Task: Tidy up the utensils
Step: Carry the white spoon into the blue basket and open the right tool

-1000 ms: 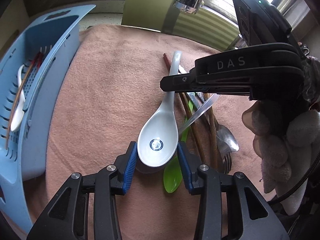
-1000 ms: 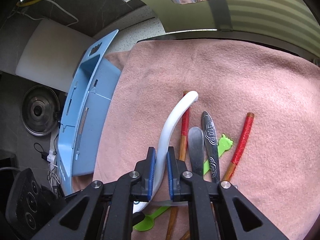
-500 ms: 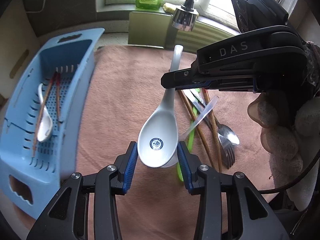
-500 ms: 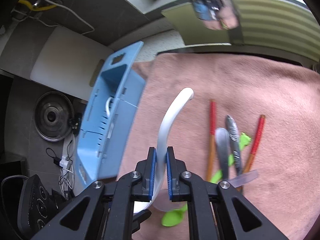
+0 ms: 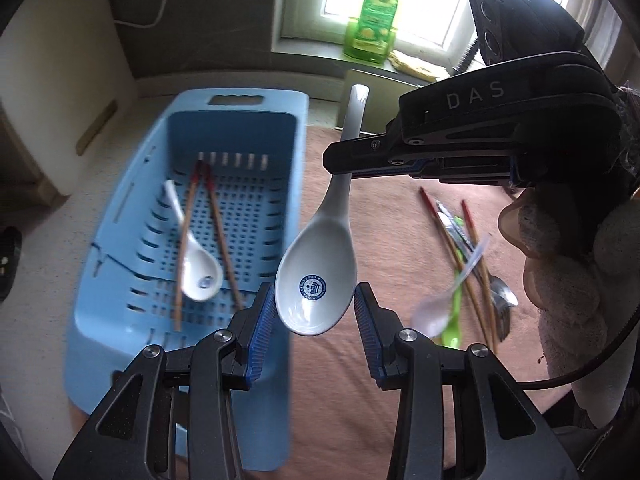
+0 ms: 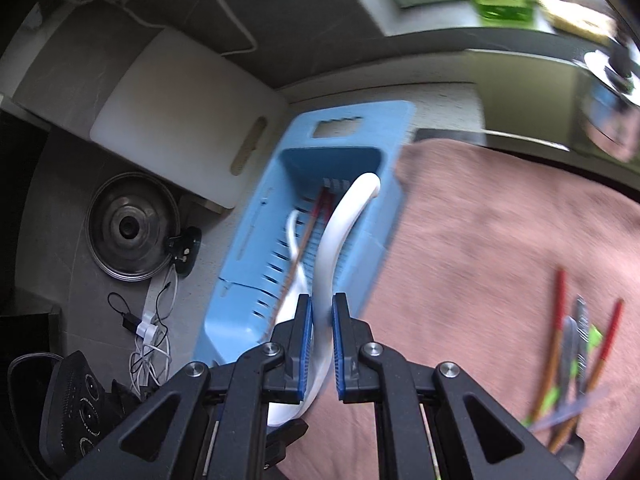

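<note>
white spoon [image 5: 318, 276], handle toward window, bowl nearest

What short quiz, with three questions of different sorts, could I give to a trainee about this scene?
1. True or false: the white soup spoon lies flat on the pink towel.
2. Which part of this spoon does the right gripper clamp? A) bowl B) handle C) nothing
3. Fill in: the blue basket already holds a smaller white spoon and a pair of ____.

Key: 1. False: it is in the air, its bowl between the fingers of the left gripper. 2. B. 3. chopsticks.
</note>
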`<state>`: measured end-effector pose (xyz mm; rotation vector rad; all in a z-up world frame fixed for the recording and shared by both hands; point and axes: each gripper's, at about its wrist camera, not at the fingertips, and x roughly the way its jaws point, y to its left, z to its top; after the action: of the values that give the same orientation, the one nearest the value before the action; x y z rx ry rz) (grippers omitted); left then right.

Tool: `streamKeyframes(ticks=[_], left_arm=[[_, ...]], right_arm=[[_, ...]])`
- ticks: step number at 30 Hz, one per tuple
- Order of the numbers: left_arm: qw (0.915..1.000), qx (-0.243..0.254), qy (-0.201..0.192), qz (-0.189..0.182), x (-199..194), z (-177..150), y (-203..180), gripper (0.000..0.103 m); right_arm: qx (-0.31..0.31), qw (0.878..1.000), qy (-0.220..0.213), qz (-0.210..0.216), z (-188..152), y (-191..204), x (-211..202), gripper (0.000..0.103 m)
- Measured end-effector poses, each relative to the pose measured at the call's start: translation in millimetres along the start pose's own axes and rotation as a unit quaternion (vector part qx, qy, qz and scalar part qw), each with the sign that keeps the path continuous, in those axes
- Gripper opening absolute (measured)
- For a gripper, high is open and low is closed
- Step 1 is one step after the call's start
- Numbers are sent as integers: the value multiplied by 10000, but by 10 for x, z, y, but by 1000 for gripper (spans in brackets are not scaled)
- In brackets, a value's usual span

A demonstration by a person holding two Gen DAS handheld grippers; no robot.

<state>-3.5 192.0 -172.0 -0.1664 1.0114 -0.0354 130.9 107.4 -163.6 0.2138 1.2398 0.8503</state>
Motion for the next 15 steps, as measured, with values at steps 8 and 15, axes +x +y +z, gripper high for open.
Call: streamKeyframes(ticks=[8, 15], left_arm=[[9996, -214, 59, 148, 147, 12, 401, 39], [9991, -305, 222, 182, 353, 8, 584, 39]], right_arm=[[-160, 9996, 214, -119, 189, 242, 439, 9], [-139, 9988, 429, -209, 278, 235, 758, 9]])
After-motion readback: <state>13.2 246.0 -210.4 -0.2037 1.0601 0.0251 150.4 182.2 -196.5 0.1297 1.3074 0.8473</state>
